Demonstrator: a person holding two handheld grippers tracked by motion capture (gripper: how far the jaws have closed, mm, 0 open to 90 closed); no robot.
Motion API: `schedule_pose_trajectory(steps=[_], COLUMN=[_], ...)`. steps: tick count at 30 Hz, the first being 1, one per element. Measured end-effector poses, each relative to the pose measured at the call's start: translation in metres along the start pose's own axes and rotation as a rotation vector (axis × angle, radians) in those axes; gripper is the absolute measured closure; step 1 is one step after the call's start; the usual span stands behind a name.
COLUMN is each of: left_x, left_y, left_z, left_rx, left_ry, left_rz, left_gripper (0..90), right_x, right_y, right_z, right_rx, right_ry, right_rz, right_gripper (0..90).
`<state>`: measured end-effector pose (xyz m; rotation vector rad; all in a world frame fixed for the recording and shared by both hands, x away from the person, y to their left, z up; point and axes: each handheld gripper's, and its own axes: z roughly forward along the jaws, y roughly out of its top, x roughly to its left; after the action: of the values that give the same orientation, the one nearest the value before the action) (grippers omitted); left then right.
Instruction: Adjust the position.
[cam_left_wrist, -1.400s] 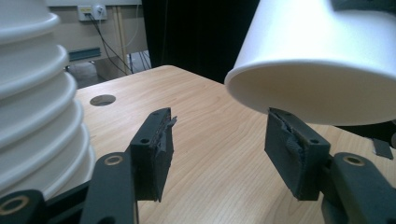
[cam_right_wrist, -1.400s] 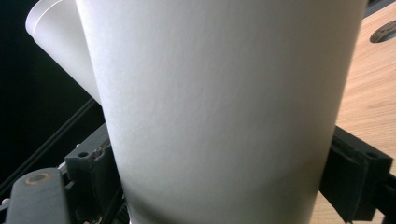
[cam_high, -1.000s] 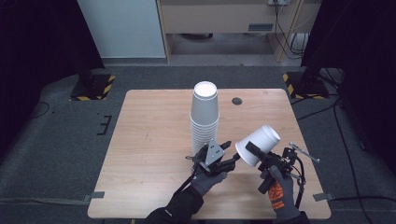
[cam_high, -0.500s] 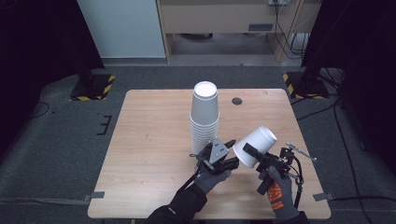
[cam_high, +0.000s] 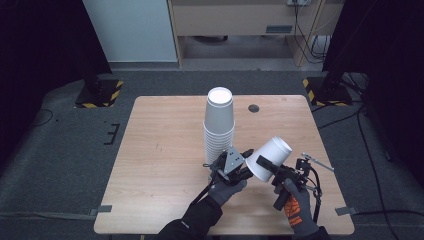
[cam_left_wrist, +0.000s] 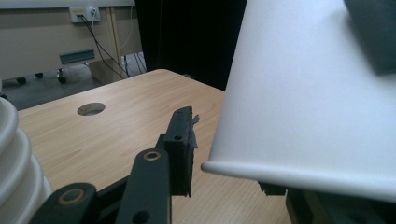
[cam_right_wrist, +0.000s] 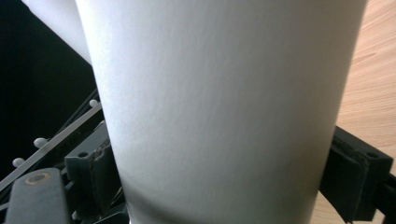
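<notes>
While the right gripper (cam_high: 264, 165) pinches one white cup (cam_high: 270, 159) by its wall, one jaw pressed on each side in the right gripper view, the cup lies tilted above the table (cam_high: 165, 150), its closed base pointing up and away and its rim toward the left gripper (cam_high: 243, 168). That gripper's jaws have just been closing around the rim of the same cup; in the left gripper view one jaw stands just beside the rim without touching it, and the other jaw is hidden under the cup, so a grip there I cannot confirm. Two gloved hands hold the two grippers at the near edge of the table, close together. Just behind the left gripper stands one stack (cam_high: 219, 125) of white cups, upside down, and it rises tall; the cups in it are too many and too small to count surely. Farther back, near the far edge, there is one round hole (cam_high: 254, 108) in the tabletop. Two yellow-and-black striped feet (cam_high: 97, 93) stand on the grey floor beyond the far corners.
</notes>
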<state>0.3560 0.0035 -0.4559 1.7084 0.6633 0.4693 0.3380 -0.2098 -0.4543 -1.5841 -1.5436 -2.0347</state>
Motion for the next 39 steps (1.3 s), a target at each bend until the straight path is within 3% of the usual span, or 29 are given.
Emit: schedule_pose_trajectory(steps=[7, 16, 22, 39], left_x=[-0.002, -0.002, -0.002, -0.002], left_y=[0.000, 0.000, -0.001, -0.005], left_z=[0.000, -0.002, -0.004, -0.011], left_rx=[-0.002, 0.010, 0.020, 0.033], left_ry=[0.009, -0.014, -0.018, -0.039], left_rz=[0.002, -0.002, 0.009, 0.014], left_gripper=[68.6, 76.4, 81.0, 82.9], right_x=[-0.001, -0.004, -0.006, -0.010], right_y=[-0.001, 0.002, 0.003, 0.006], right_z=[0.001, -0.001, -0.002, -0.002], right_rx=[0.015, -0.001, -0.006, -0.027], right_ry=[0.002, 0.012, -0.012, -0.034], right_rz=[0.010, 0.026, 0.002, -0.041], right_gripper=[13.4, 12.9, 11.5, 8.1])
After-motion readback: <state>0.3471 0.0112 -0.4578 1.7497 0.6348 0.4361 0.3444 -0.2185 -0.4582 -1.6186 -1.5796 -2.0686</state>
